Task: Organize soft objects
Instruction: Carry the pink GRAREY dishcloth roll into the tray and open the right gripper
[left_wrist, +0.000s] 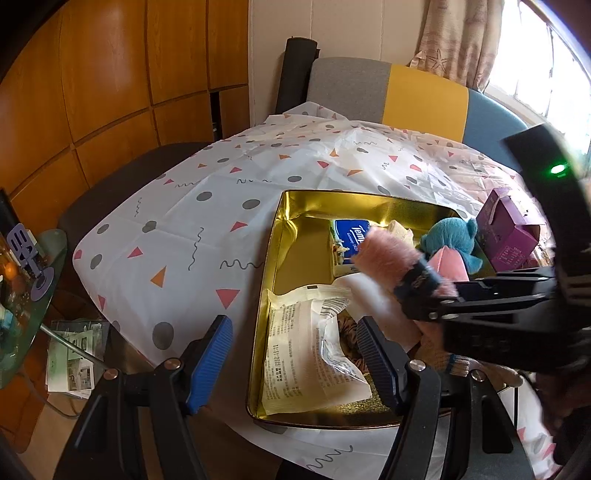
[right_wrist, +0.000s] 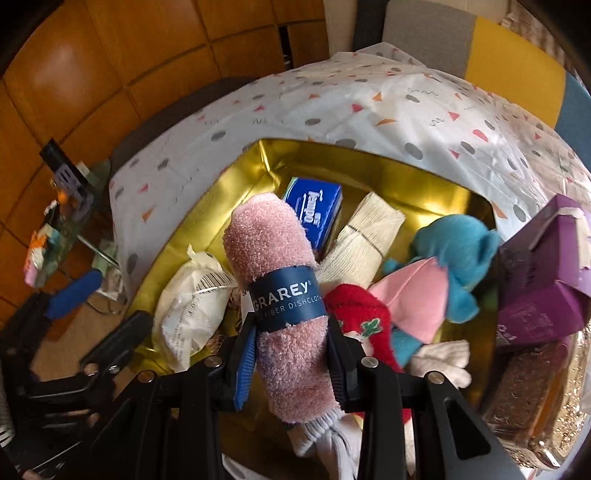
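One roll in hand: my right gripper is clamped on the pink dishcloth roll just below its navy paper band, roll pointing up and away, held above the gold tin. From the left wrist view the roll hangs over the tin's middle, not touching anything below.

My left gripper is spread wide and holding nothing, parked at the tin's near-left corner, one finger outside the wall, one over the white plastic packet.

Several items already lie in the tin: blue tissue pack, cream folded cloth, teal plush with a pink piece against it, red sock, white knit item, the packet. Purple box sits at the tin's right edge; can't tell whether it rests inside or on the rim.

Progress call: mostly gathered, looks late-stage. Whether the roll is going in or coming out I can't tell from this. No loose soft items visible on the patterned tablecloth. Contents are piled, not lined up, so tidying may be left. The free floor is far-left, by the tissue pack.
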